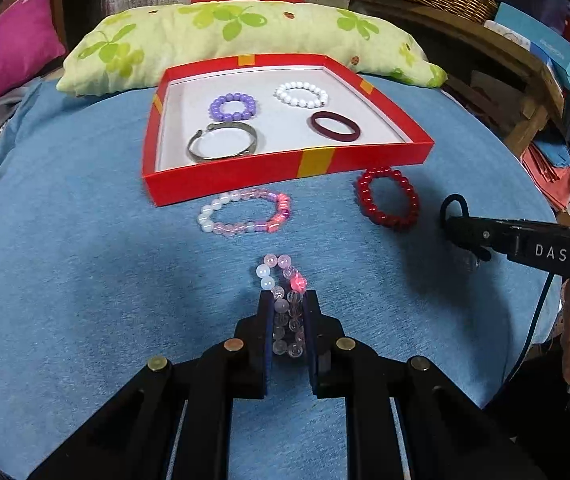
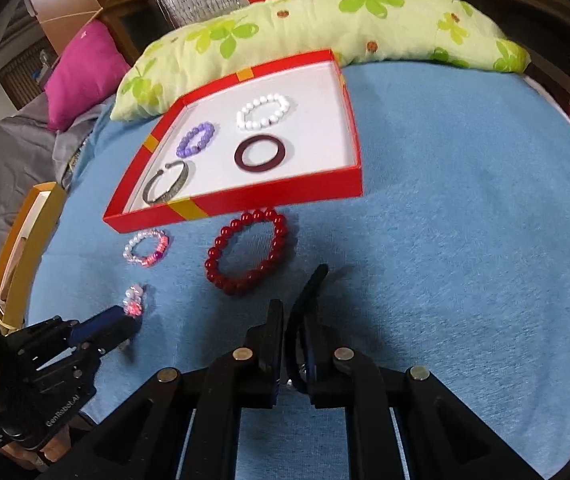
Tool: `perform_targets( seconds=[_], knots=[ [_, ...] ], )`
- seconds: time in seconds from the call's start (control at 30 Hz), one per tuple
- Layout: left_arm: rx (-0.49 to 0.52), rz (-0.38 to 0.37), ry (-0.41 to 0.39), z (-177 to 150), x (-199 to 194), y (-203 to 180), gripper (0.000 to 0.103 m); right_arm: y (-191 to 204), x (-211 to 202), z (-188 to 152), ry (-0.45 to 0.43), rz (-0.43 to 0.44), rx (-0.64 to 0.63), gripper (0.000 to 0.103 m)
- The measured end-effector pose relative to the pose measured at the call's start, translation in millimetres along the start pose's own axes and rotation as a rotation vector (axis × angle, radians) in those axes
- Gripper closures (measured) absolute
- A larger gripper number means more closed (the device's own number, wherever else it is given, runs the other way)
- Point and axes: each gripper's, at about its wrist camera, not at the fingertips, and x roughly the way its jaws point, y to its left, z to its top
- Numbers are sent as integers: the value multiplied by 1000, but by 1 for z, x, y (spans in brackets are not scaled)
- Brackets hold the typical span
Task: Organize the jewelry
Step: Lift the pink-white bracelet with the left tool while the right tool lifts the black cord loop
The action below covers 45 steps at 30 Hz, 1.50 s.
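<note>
Between the fingers of the left gripper [image 1: 289, 300], a bracelet of clear and pale pink beads [image 1: 283, 280] is squeezed into a narrow loop, its far end poking out past the fingertips onto the blue cloth [image 1: 85, 280]. Just ahead of that gripper lies a pink and white bead bracelet [image 1: 245, 212], touching or nearly touching the near wall of the red box [image 1: 285, 174], which carries yellow stripes. Inside the box, farther ahead, sit a purple bead bracelet [image 1: 233, 105], a white bead bracelet [image 1: 301, 95], a silver bangle [image 1: 225, 142] and a dark maroon ring-shaped band [image 1: 335, 126]. Ahead and to the right of the left gripper, a red bead bracelet [image 1: 388, 199] rests on the cloth in front of the box. The right gripper [image 2: 293, 312] is closed tight on a dark elastic hair tie [image 2: 311, 284], whose loop sticks out beyond the fingertips; the red bracelet lies just ahead and to its left. White letters "DAS" are readable on the right gripper's side, and "GenRobot.AI" on the left gripper's body. A green-flowered pillow [image 1: 245, 28] lies beyond the box.
</note>
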Motion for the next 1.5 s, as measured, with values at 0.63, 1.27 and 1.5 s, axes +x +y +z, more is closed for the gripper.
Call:
perform_targets(
  seconds=[0.63,1.27,1.5],
  knots=[
    [12,81,14,-5,2,4,88,0,8,-2,32,4,15,93],
    [-1,91,10,-4,2,5,88,3,-2,2,-17,43,14,93],
    [-11,85,-27,0,-5,5,88,-6,-14,5,-60,81,30,93]
  ],
)
